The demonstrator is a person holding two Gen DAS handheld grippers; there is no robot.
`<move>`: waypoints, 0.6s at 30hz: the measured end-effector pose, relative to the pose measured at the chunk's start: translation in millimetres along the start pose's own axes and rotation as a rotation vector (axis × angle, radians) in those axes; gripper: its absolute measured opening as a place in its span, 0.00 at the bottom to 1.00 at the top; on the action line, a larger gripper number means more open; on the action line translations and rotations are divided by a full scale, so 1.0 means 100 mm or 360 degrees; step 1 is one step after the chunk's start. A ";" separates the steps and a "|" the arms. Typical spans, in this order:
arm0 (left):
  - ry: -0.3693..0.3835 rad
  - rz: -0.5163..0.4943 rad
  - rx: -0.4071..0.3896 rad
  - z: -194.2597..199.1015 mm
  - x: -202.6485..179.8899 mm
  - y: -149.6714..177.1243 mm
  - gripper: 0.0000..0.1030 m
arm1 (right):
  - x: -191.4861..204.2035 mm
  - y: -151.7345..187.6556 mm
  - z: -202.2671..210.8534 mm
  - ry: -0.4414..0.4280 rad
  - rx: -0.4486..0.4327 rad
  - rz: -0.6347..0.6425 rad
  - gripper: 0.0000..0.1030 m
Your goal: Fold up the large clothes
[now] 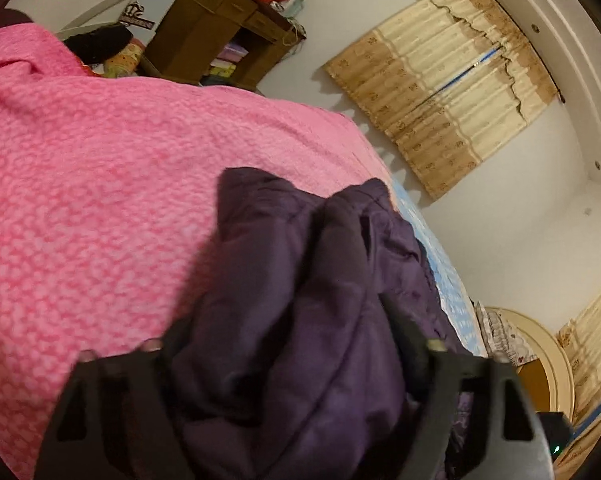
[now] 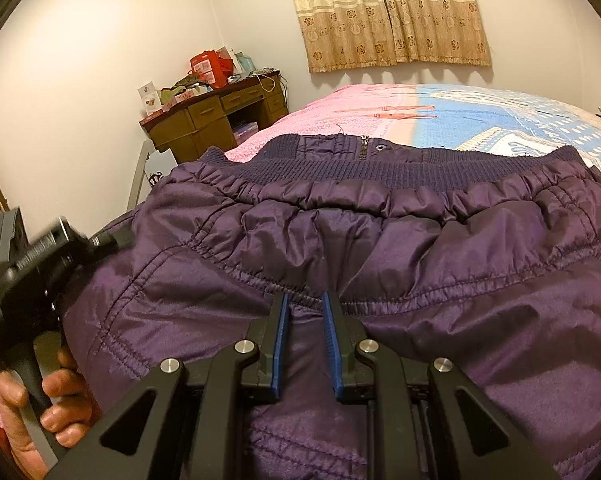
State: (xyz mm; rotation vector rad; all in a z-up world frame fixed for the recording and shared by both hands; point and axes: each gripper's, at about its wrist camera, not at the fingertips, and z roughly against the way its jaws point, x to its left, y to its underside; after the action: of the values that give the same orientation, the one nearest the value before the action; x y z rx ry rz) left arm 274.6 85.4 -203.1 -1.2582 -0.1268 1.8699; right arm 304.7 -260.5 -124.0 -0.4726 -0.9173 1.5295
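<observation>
A dark purple padded jacket lies on the bed, its ribbed hem and zipper end at the far side. My right gripper has its blue-padded fingers close together, pinching a fold of the jacket. In the left wrist view the jacket is bunched up between the fingers of my left gripper, which hide under the fabric. The left gripper also shows in the right wrist view, held by a hand at the jacket's left edge.
A pink blanket and a blue patterned sheet cover the bed. A brown desk with clutter stands in the far corner. Beige curtains hang on the wall behind the bed.
</observation>
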 end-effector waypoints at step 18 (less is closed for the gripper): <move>0.0137 -0.1147 -0.0239 0.54 -1.65 0.30 0.30 | 0.02 0.00 0.02 -0.0096 -0.0029 -0.0141 0.18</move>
State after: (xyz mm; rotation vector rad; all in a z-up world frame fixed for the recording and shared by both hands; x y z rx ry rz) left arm 234.4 -28.0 -74.7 -1.1795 -0.5996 1.1973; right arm 302.2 -258.9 -122.4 -0.3960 -0.9870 1.4625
